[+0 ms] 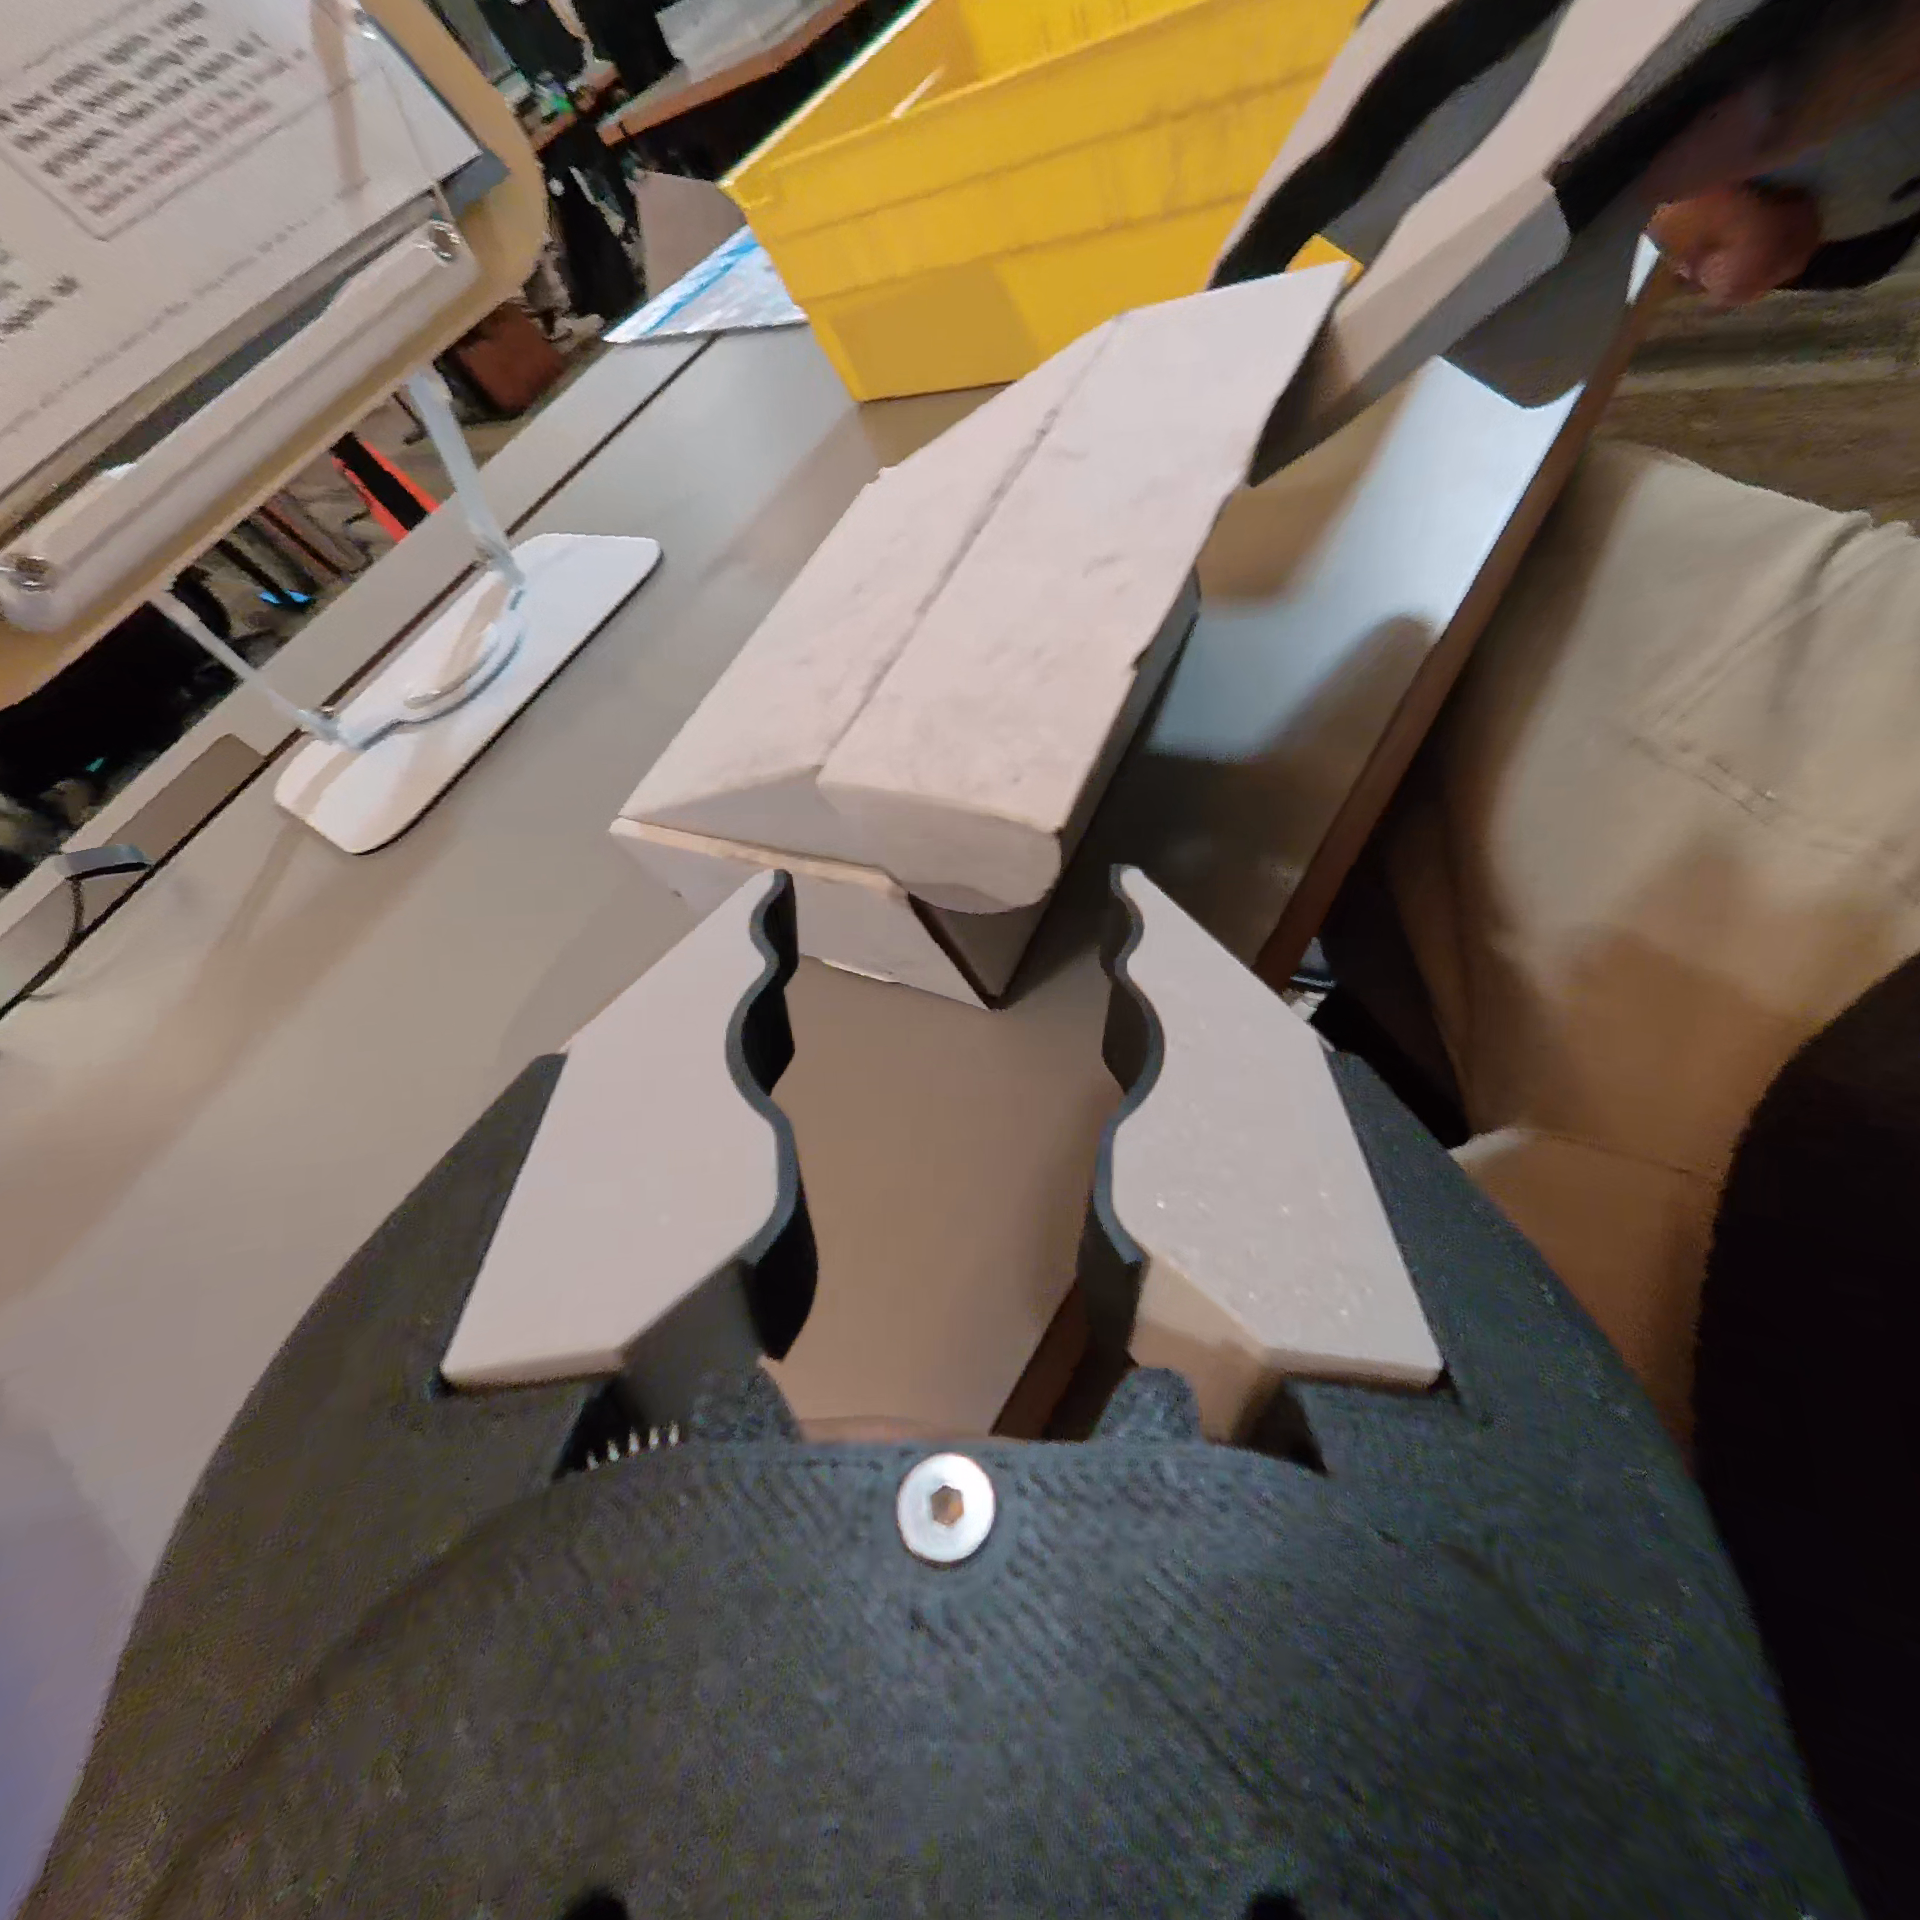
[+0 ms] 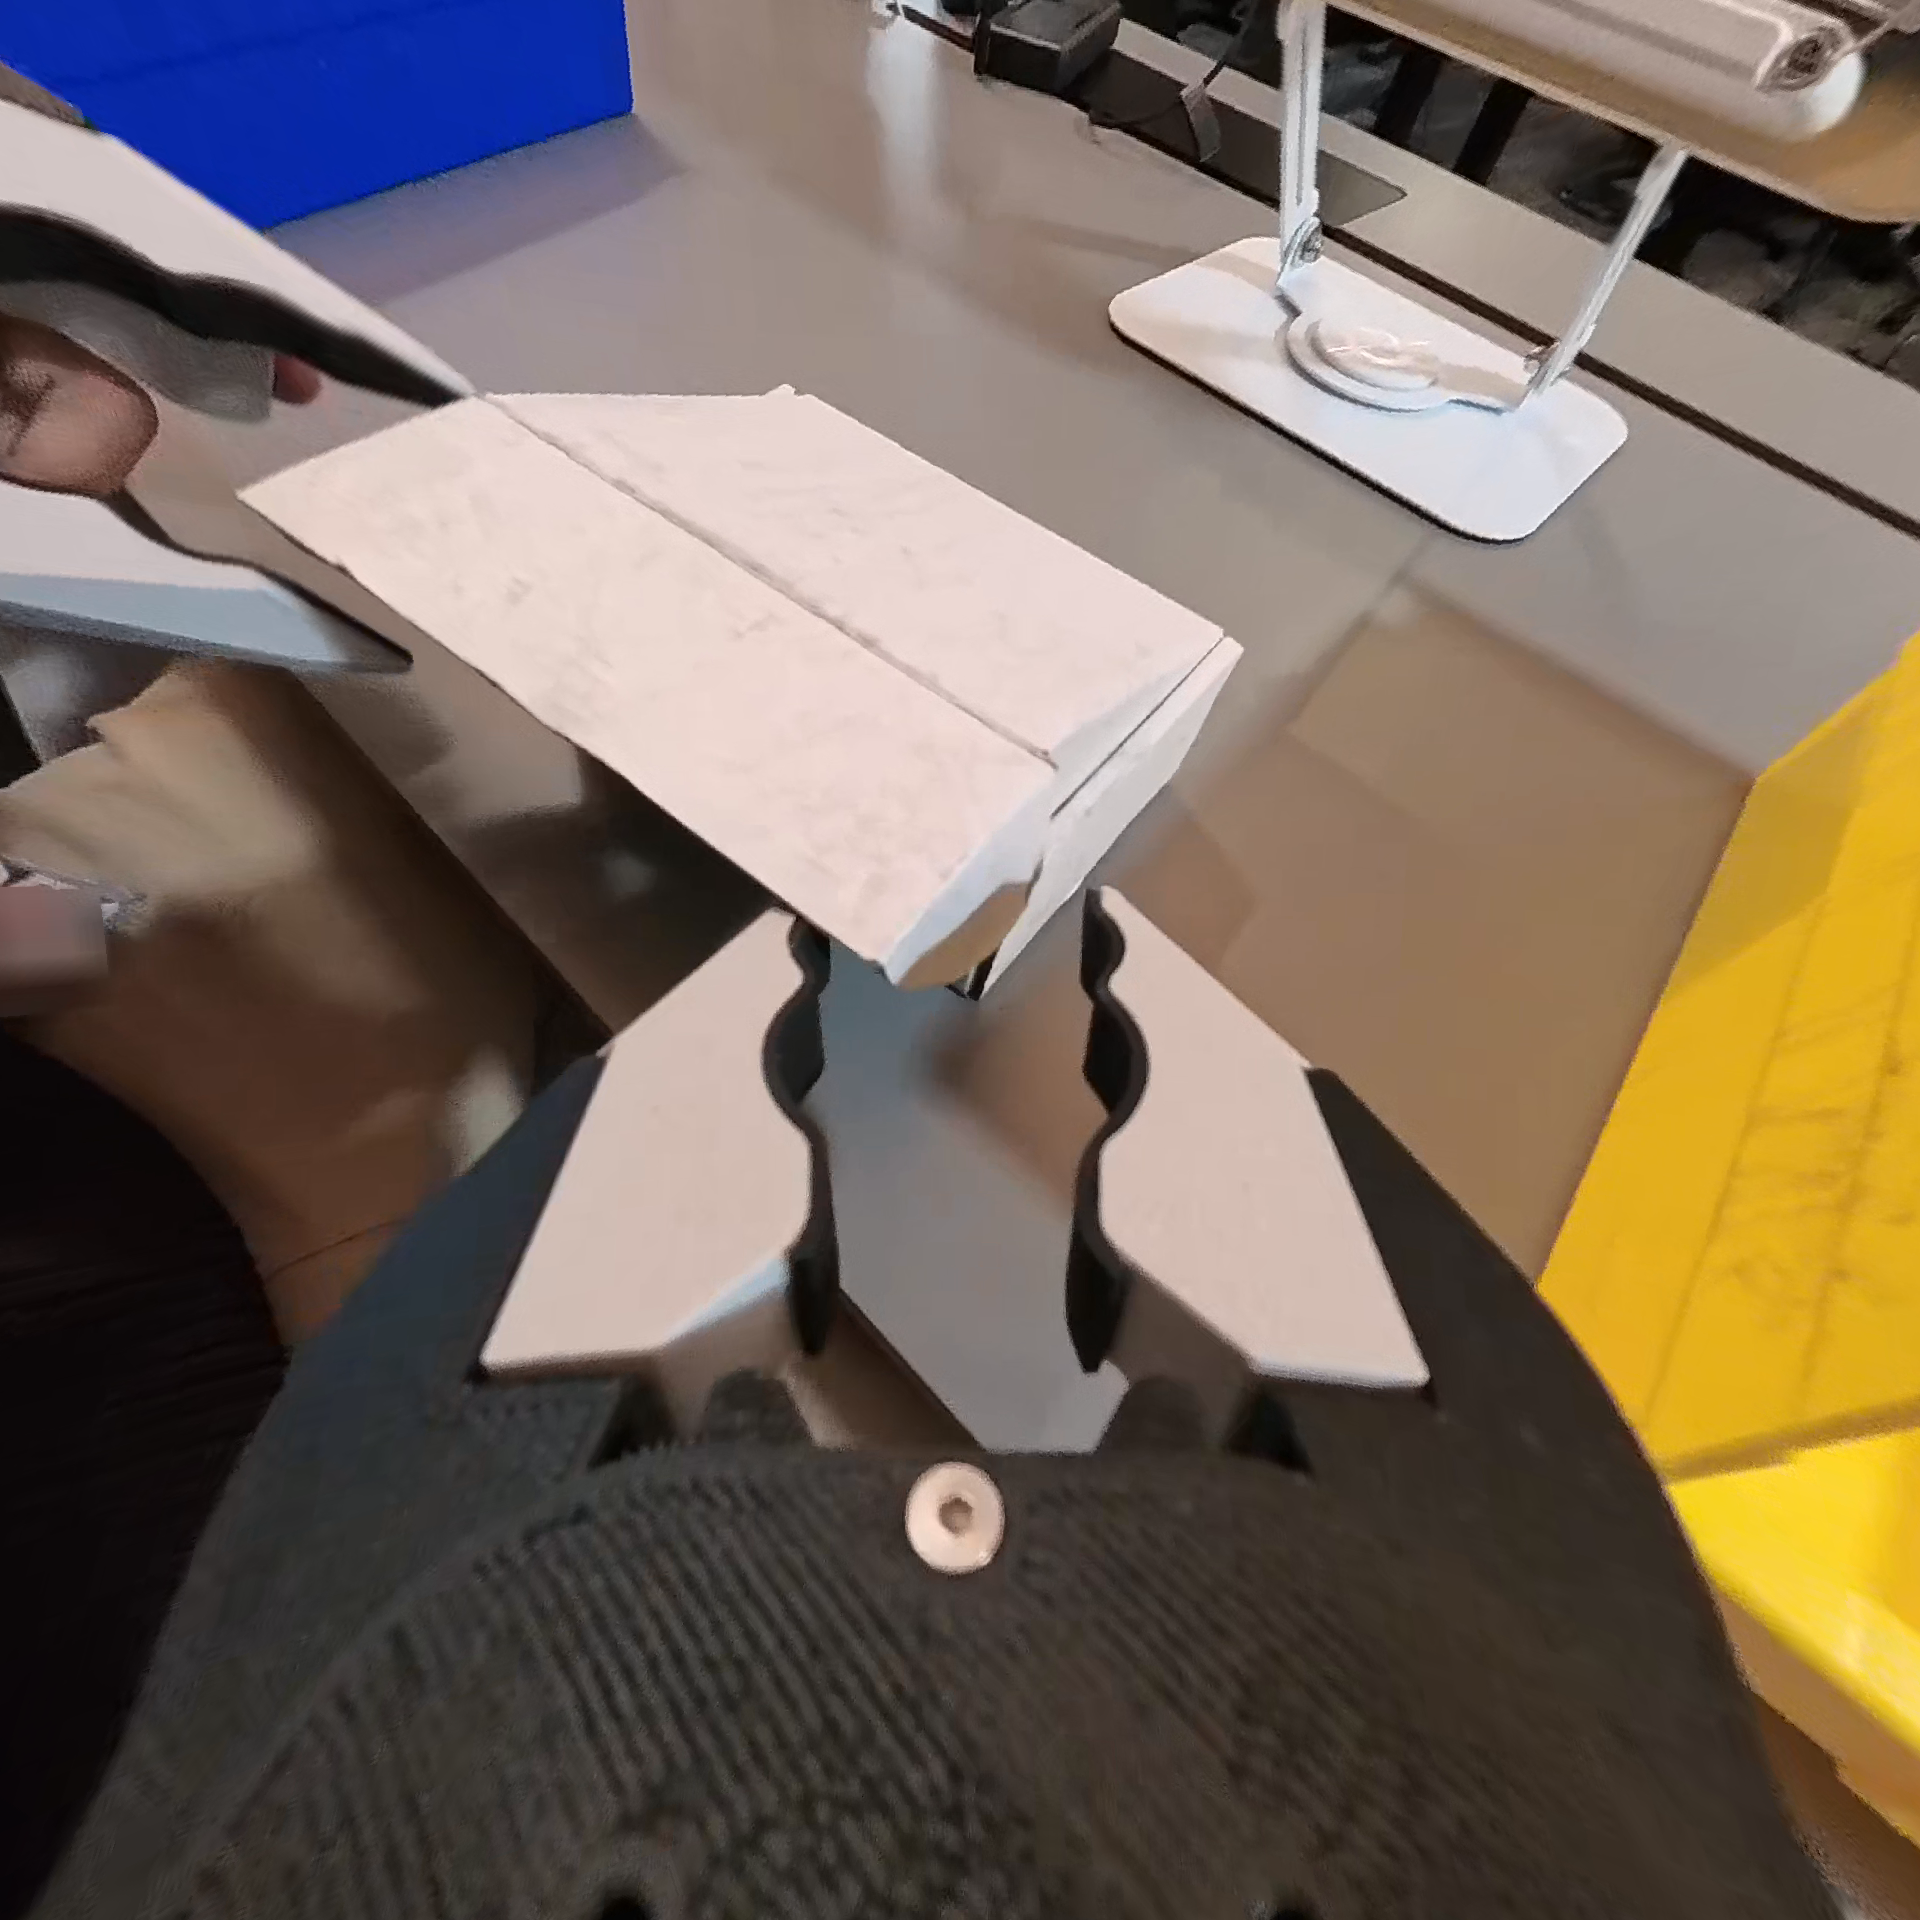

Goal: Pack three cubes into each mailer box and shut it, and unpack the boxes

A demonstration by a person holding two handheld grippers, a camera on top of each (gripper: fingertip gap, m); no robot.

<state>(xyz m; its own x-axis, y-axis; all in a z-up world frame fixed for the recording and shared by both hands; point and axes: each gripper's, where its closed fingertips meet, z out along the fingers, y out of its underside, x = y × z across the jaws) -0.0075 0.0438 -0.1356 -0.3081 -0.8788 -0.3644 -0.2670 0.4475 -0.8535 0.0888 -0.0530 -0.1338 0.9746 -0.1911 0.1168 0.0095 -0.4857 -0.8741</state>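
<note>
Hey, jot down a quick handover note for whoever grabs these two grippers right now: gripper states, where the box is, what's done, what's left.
Left gripper: open, empty, fingers at one end of the mailer box.
Right gripper: open, empty, at the opposite end of the same box.
The box stands on the grey table, lid flaps down but a corner gapes at the left gripper's end. Yellow bin sits beyond the box.
No cubes are visible, so I cannot tell whether the box is packed.
Left: check the contents, press the lid fully shut or open it, depending on the stage.
</note>
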